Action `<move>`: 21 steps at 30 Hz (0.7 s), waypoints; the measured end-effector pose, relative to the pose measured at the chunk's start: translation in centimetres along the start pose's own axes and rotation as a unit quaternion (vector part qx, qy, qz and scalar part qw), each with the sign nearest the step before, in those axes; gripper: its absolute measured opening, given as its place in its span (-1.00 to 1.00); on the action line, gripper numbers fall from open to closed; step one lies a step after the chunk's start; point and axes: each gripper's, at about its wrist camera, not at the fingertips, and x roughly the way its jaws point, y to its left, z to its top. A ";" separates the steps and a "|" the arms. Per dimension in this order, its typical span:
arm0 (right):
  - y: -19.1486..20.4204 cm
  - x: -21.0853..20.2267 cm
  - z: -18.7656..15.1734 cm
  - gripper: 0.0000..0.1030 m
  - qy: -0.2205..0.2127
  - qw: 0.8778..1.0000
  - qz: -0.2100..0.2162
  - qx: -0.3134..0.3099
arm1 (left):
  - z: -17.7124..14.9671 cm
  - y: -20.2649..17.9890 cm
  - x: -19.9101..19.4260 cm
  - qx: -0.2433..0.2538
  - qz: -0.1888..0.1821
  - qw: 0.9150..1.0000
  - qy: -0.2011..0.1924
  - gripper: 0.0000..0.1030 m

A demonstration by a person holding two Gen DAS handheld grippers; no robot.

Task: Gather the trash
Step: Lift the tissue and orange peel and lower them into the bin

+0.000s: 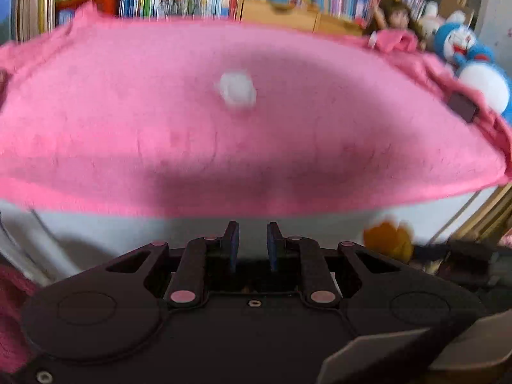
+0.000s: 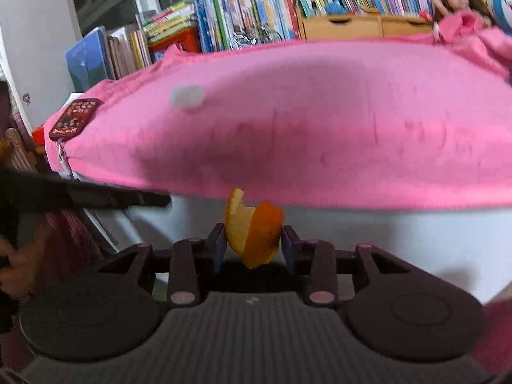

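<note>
A white crumpled wad lies on the pink cloth that covers the table, also seen as the white wad toward the left of the pink cloth. My right gripper is shut on a piece of orange peel, held just below and in front of the table's edge. In the left wrist view the peel shows blurred at the right. My left gripper is below the near table edge, with its fingers a narrow gap apart and nothing between them.
Rows of books and a wooden drawer box line the back. A doll and a blue plush toy sit at the far right. A dark red pouch lies on the table's left corner.
</note>
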 end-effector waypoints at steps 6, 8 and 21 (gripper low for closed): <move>-0.2 -0.2 -0.6 -0.16 -0.011 1.000 0.001 0.014 | 3.4 -0.4 -0.9 0.026 0.035 0.994 -0.100 -0.08; 0.0 -0.4 -0.5 -0.16 -0.016 1.000 -0.001 0.008 | 4.7 -0.1 -0.1 0.008 0.028 0.993 -0.112 -0.02; 0.1 -0.4 -0.5 -0.13 -0.015 1.000 -0.004 0.006 | 6.5 0.4 3.5 -0.005 0.039 0.995 -0.095 -0.54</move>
